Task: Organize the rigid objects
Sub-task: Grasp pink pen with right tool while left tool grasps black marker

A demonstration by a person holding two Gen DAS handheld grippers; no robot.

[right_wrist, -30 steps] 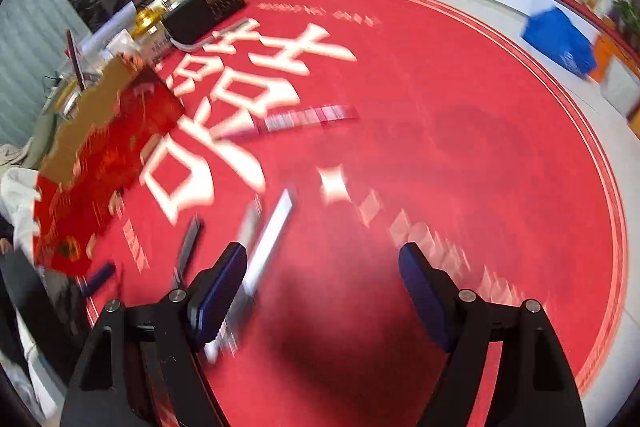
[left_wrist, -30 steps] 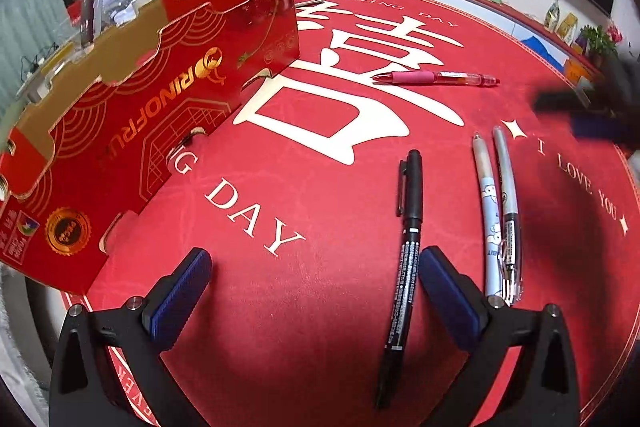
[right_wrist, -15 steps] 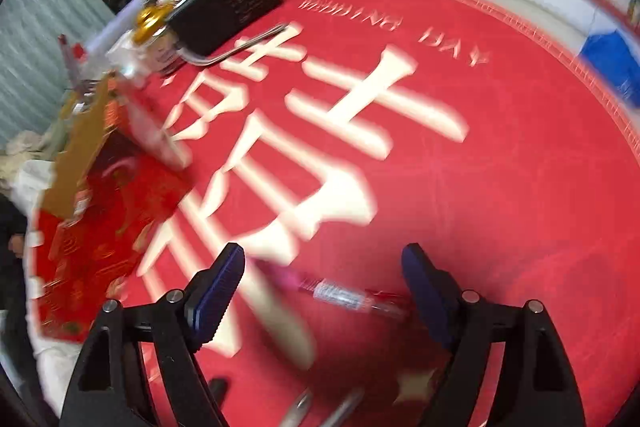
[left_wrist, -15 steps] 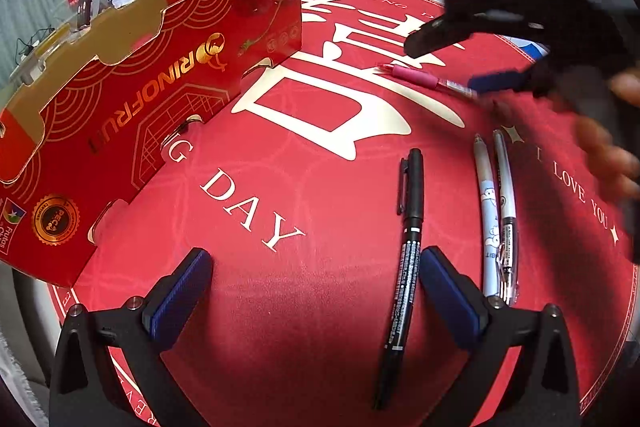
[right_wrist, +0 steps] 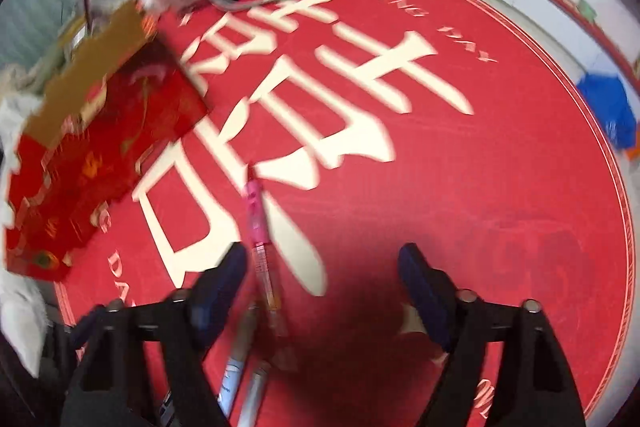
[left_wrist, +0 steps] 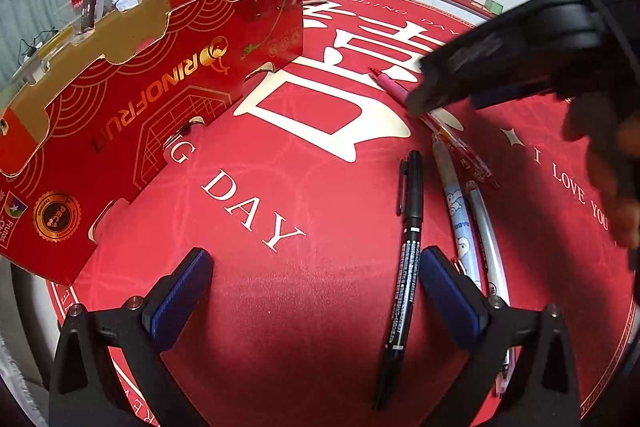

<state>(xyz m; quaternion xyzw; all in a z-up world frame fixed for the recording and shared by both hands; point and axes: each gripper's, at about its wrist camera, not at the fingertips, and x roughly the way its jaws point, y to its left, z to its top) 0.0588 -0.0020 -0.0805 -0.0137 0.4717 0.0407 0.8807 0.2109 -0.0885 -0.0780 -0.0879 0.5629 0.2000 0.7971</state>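
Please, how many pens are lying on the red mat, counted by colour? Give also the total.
Black pen: 1
Pink pen: 1
Pale blue pen with cartoon print: 1
Silver-blue pen: 1
Total: 4 pens on the mat

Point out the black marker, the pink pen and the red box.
black marker (left_wrist: 409, 227): left wrist view, mid-barrel.
pink pen (right_wrist: 256, 213): right wrist view, pink grip section.
red box (left_wrist: 160, 99): left wrist view, printed side wall.
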